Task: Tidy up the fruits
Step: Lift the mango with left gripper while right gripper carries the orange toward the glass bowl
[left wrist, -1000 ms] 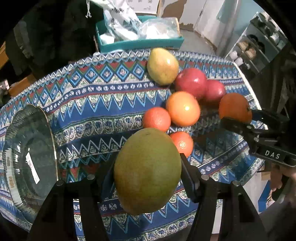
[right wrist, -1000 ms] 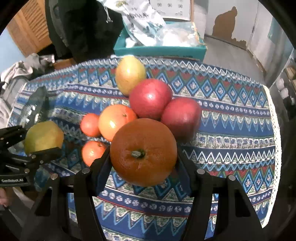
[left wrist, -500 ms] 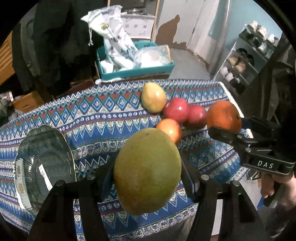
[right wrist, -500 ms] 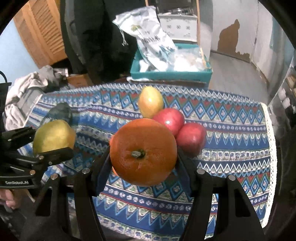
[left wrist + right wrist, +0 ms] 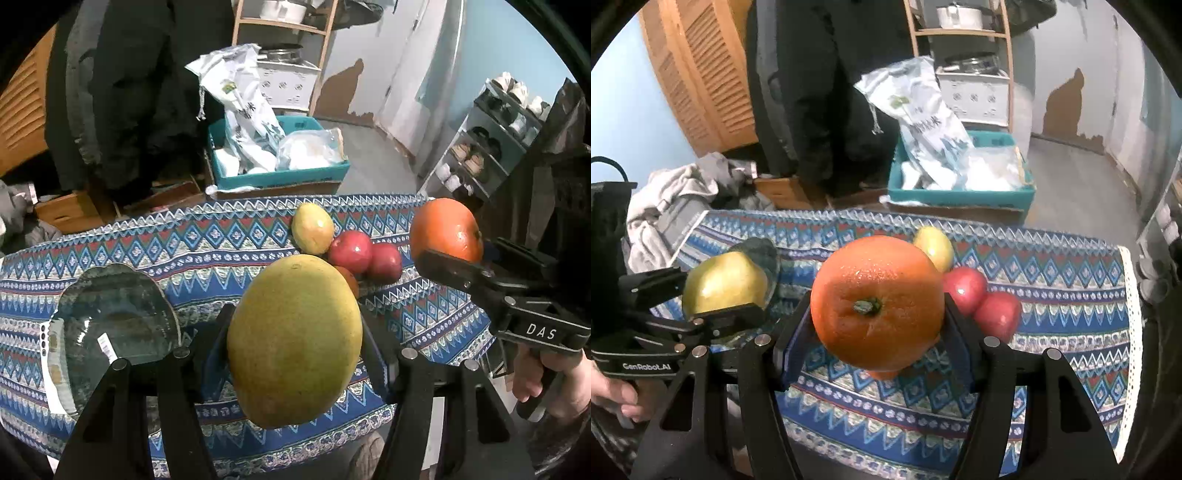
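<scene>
My left gripper [image 5: 295,343] is shut on a large green-yellow mango [image 5: 294,338], held high above the table; it also shows in the right wrist view [image 5: 726,284]. My right gripper [image 5: 877,325] is shut on a big orange [image 5: 877,304], also held high, seen at the right in the left wrist view [image 5: 445,230]. On the patterned tablecloth [image 5: 184,240] lie a second yellow mango [image 5: 313,228], two red apples [image 5: 349,251] and a small orange [image 5: 351,281] mostly hidden behind my mango. A clear glass plate [image 5: 110,332] lies at the table's left.
A teal crate [image 5: 273,173] with plastic bags stands on the floor behind the table. A shoe rack [image 5: 491,140] is at the right, a wooden shelf and dark hanging clothes behind. The tablecloth's lace edge [image 5: 1130,314] marks the table's right side.
Both grippers have risen and pulled back from the table with their fruit. The fruit pile and plate now look smaller and farther; the small oranges are hidden behind the held fruit.
</scene>
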`<move>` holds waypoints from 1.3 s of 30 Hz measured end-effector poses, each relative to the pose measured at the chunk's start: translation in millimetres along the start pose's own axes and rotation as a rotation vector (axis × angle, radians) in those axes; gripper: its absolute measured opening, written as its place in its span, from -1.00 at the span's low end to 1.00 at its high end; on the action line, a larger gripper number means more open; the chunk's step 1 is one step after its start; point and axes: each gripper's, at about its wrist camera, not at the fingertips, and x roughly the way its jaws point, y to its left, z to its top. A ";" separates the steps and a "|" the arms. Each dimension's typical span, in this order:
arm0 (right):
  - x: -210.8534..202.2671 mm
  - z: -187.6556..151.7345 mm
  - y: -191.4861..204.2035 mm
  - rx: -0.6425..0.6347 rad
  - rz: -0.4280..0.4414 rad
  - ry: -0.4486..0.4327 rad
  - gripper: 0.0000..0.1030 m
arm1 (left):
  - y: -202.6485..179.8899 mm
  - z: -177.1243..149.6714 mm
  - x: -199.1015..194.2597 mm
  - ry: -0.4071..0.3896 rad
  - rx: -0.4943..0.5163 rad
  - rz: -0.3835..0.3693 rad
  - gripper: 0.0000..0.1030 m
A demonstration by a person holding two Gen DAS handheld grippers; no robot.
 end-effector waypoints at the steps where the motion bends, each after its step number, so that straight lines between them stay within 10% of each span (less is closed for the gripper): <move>1: -0.6 1.8 3.0 -0.004 0.006 -0.002 0.25 | 2.2 -0.1 -2.8 -0.005 -0.002 0.002 0.26; 39: 81.7 61.0 156.8 -0.172 0.215 0.065 0.25 | 155.6 -28.4 -49.9 -0.074 -0.279 0.125 0.26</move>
